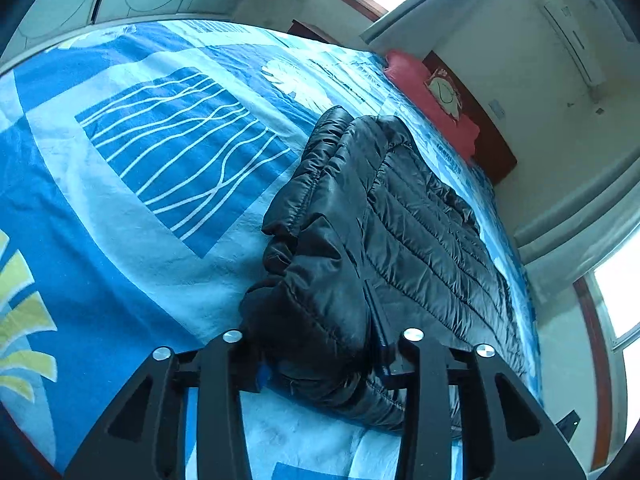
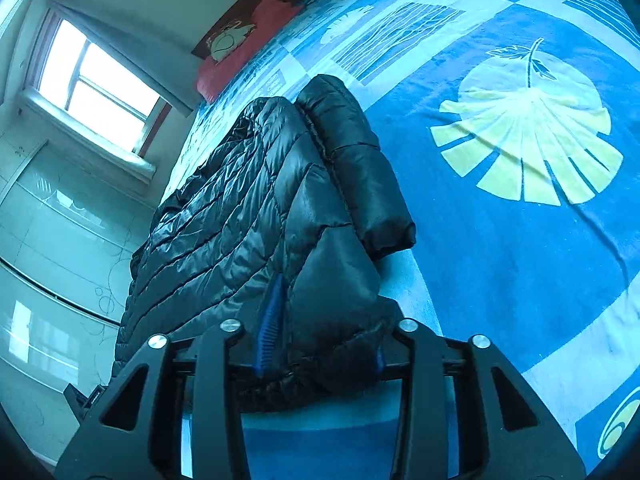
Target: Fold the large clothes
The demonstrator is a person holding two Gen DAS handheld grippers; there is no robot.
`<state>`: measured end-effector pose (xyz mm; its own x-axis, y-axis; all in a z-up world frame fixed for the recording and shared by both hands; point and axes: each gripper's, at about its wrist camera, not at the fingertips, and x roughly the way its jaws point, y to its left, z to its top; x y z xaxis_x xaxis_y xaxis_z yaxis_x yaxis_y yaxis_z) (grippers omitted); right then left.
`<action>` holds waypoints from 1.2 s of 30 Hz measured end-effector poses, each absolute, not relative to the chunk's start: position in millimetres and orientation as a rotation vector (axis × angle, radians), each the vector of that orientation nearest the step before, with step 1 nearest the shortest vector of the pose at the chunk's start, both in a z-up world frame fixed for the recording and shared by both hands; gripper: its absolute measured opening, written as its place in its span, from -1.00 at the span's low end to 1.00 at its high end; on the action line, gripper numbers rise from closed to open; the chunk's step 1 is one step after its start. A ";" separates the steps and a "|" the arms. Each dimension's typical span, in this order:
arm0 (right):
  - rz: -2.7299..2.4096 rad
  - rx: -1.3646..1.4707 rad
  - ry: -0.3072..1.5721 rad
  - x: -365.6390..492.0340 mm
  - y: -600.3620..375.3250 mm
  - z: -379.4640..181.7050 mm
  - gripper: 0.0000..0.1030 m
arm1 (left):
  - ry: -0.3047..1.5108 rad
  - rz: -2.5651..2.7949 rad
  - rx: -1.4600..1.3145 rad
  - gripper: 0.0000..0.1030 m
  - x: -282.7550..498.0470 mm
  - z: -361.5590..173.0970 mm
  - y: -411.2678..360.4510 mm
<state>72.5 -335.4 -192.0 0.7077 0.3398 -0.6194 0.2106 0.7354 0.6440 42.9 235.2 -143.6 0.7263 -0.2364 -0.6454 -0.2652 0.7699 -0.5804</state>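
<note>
A black quilted puffer jacket (image 1: 400,216) is laid on a bed covered by a blue and white patterned bedspread with leaf and line motifs (image 1: 120,184). The jacket is folded lengthwise into a long bundle, one sleeve (image 2: 356,160) lying along its edge toward the open bedspread.

Left gripper (image 1: 324,364): black two-finger frame, seen at the near end of the jacket. The jaws are parted with a thick fold of jacket fabric bunched between them. The fingertips are buried in the fabric, so whether the pads press on it cannot be told from this view.

Right gripper (image 2: 320,352): same black frame, also at the jacket's near end, at the sleeve side. The jaws are parted; a blue ribbed pad (image 2: 270,328) is exposed on the left finger beside the fabric, and the other pad is mostly hidden behind the fold. Jacket fabric sits between the fingers; firm contact cannot be confirmed.

A red pillow with a pale cartoon print (image 1: 436,96) is seen at the far end of the bed, against a dark headboard (image 1: 480,120). A window (image 2: 96,80) is visible on the wall beyond the jacket in the right wrist view, a wall air conditioner (image 1: 572,40) in the left wrist view.
</note>
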 end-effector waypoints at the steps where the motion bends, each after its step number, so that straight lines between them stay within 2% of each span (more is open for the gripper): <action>1: 0.075 0.759 0.799 70.7 -336.0 -190.7 -0.10 | 0.780 0.021 -0.690 -0.06 41.5 -142.1 234.4; 3: 0.068 0.757 0.798 63.1 -339.5 -189.6 -0.05 | 0.793 0.018 -0.670 0.19 39.0 -141.6 234.5; 6: 0.049 0.761 0.799 47.6 -348.9 -188.6 0.08 | 0.803 0.021 -0.645 0.33 31.2 -140.4 238.8; 9: 0.019 0.762 0.801 32.6 -359.0 -186.2 0.15 | 0.818 0.030 -0.629 0.38 22.6 -139.2 248.2; 16: -0.114 0.726 0.785 -4.5 -385.0 -172.3 0.16 | 0.832 0.056 -0.581 0.40 -1.8 -125.8 269.5; 21: -0.106 0.635 0.753 4.0 -367.7 -143.3 0.15 | 0.788 0.059 -0.504 0.40 -5.4 -105.5 274.9; 27: 0.093 0.478 0.777 54.8 -284.9 -118.9 0.08 | 0.814 -0.023 -0.512 0.40 35.1 -95.7 279.7; 28: 0.133 0.447 0.790 65.5 -266.0 -117.4 -0.06 | 0.827 -0.040 -0.512 0.40 45.5 -96.3 279.1; 31: 0.238 0.364 0.835 101.7 -210.5 -115.2 -0.24 | 0.867 -0.078 -0.493 0.40 67.9 -99.8 273.9; 36: 0.310 0.264 0.872 149.9 -142.2 -113.7 -0.32 | 0.912 -0.092 -0.468 0.40 93.2 -108.7 270.1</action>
<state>149.9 -142.2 -113.7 0.6038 0.3708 -0.7057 -0.1575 0.9233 0.3503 93.2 270.1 -108.7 0.6154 -0.2721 -0.7398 -0.1186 0.8959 -0.4281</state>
